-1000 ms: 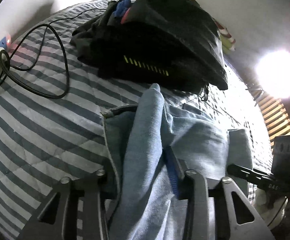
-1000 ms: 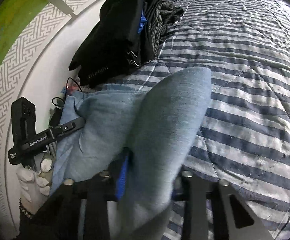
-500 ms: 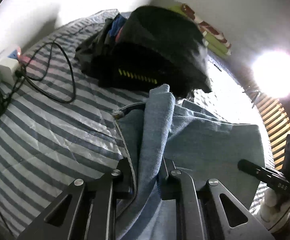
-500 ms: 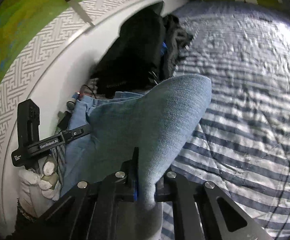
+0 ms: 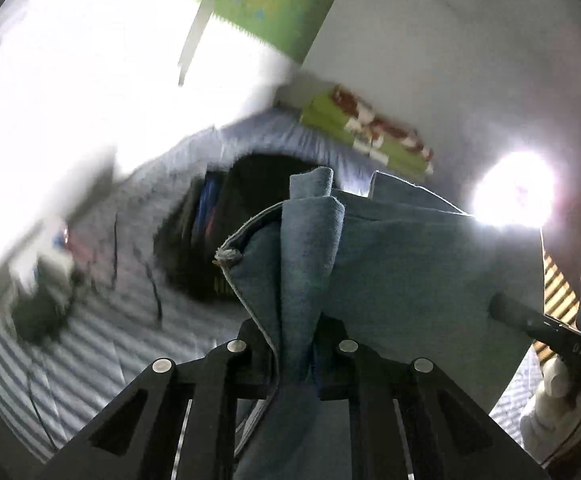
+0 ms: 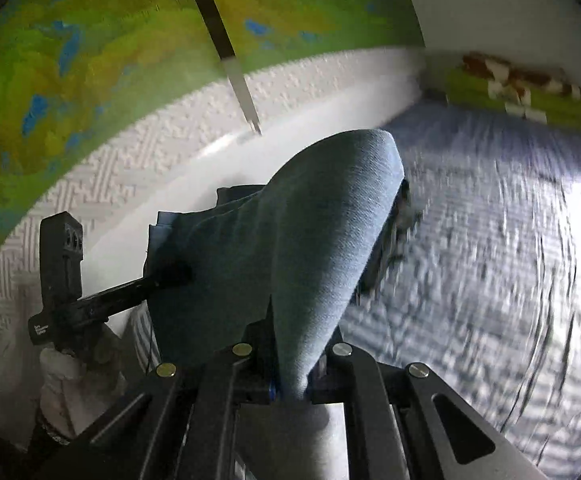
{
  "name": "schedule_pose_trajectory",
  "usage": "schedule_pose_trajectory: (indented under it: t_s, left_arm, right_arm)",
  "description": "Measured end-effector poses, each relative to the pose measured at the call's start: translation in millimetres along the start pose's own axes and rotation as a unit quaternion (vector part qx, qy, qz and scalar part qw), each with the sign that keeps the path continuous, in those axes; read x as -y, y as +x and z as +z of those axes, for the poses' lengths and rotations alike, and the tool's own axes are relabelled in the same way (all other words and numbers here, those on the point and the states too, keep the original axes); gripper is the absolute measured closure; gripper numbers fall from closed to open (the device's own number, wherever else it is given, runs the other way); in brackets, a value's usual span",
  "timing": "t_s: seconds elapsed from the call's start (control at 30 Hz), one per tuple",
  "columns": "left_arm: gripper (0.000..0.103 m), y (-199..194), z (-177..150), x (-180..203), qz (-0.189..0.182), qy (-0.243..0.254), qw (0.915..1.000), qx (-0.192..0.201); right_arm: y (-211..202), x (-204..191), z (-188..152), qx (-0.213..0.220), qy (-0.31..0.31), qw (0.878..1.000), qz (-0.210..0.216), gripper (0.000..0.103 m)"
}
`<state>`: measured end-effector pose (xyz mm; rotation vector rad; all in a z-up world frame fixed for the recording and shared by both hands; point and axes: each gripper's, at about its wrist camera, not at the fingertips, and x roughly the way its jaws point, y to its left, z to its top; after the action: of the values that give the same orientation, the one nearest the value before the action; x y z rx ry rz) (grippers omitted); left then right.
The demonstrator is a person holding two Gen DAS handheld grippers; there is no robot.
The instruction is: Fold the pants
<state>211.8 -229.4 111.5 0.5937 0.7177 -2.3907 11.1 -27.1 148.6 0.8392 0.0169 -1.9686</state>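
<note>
Two claws each held a pinch of the same light blue denim pants (image 5: 390,264), and that shared hold was what the coming fold seemed to depend on. Nearest the left wrist camera, the left claw (image 5: 296,344) was clamped on a bunched vertical ridge of denim, its black fingers (image 5: 250,344) pressing from both sides, with cloth spilling below them out of frame. In the right wrist view, the right claw (image 6: 294,364) was likewise closed tight on a rounded fold of the pants (image 6: 310,232), which rose ahead of it like a hood. Between the two grips the fabric stretched as a fairly taut sheet, so the gripped edge ran sideways from one claw to the other, and neither hand looked nearer to it than the other. A white-gloved hand (image 6: 70,372) carried the left tool at that view's left edge. The garment hung in the air, lifted off the blue-and-white striped quilted bed (image 6: 490,260) that lay beyond and below. Farther off sat a dark heap of clothing (image 5: 218,232), blurred, then a green patterned pillow (image 5: 370,128) against the wall.
</note>
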Motion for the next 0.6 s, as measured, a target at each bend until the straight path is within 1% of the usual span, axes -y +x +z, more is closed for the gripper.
schedule_pose_trajectory:
  t_s: [0.1,0.17,0.27,0.33,0.43,0.53,0.57,0.6]
  left_arm:
    - [0.089,-7,41,7,0.011,0.012,0.9992,0.036]
    - [0.09,-7,68,6,0.02,0.016,0.9984,0.05]
    - [0.09,1,106,-3,0.03,0.017,0.9979,0.055]
    - [0.09,12,129,-8,0.046,0.022,0.9972,0.055]
    - [0.09,44,157,-19,0.065,0.024,0.9964,0.048]
    - [0.09,96,172,-39,0.067,0.005,0.9975,0.022]
    - [0.086,122,172,-48,0.073,-0.001,0.9973,0.009]
    - [0.081,147,173,-57,0.09,-0.005,0.9959,-0.01]
  right_arm:
    - [-2,-1,40,0.03,-0.008,0.999,0.006,0.095]
    - [4,-2,66,0.046,-0.015,0.999,0.016,0.095]
    - [24,4,104,0.061,0.001,0.997,0.046,0.095]
    - [40,9,119,0.065,0.007,0.996,0.054,0.095]
    - [79,27,139,0.055,0.021,0.996,0.06,0.095]
    - [124,56,148,0.032,0.052,0.996,0.06,0.095]
    - [143,68,150,0.023,0.062,0.996,0.056,0.095]
    - [167,78,155,0.007,0.057,0.998,0.041,0.094]
